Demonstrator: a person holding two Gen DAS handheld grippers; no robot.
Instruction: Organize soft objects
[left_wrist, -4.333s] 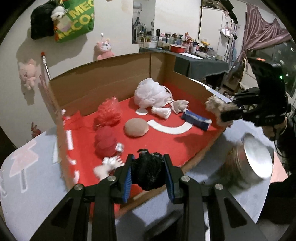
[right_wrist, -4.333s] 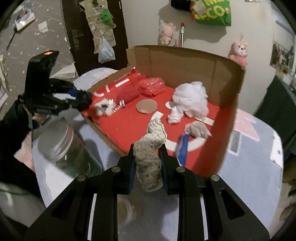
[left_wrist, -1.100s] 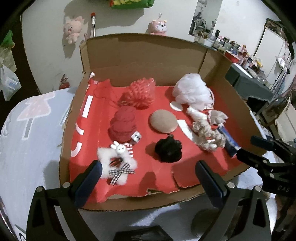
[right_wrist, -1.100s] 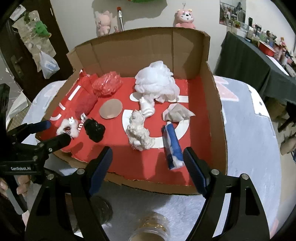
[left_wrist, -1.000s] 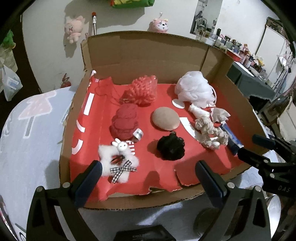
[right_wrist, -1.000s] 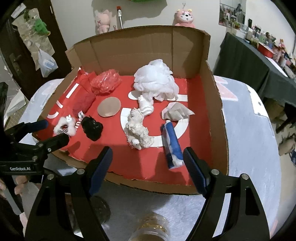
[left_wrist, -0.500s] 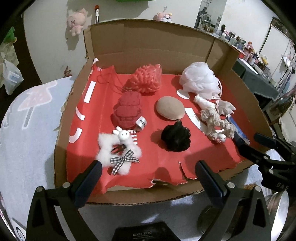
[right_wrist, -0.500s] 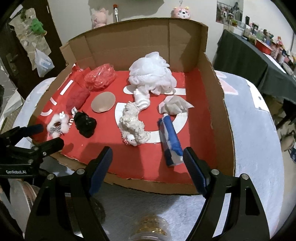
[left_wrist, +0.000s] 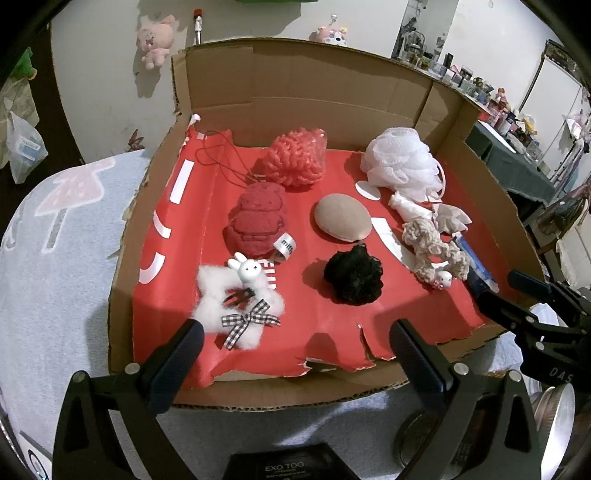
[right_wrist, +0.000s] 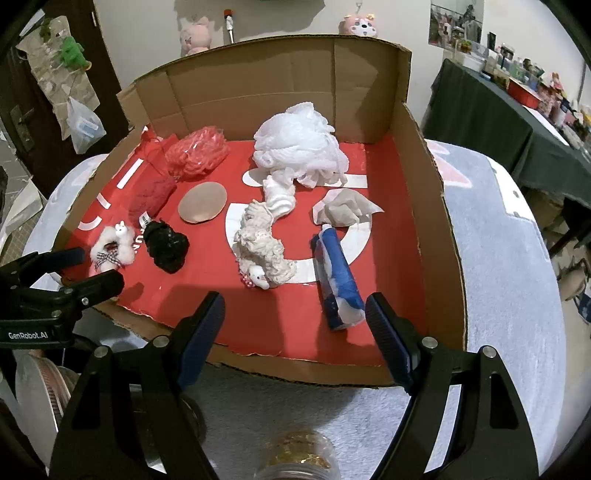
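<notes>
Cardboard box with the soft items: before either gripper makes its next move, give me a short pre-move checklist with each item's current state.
1. Left gripper open, nothing between its fingers: ok.
2. Right gripper open, nothing between its fingers: ok.
3. Black fluffy item lying inside the cardboard box, apart from the beige pad: ok.
4. Cream knitted item inside the box, clear of the blue packet: ok.
5. Soft items left outside the box: cannot tell; the table near the grippers is only partly visible.
6. Both grippers are outside the box, in front of its near wall: ok.
</notes>
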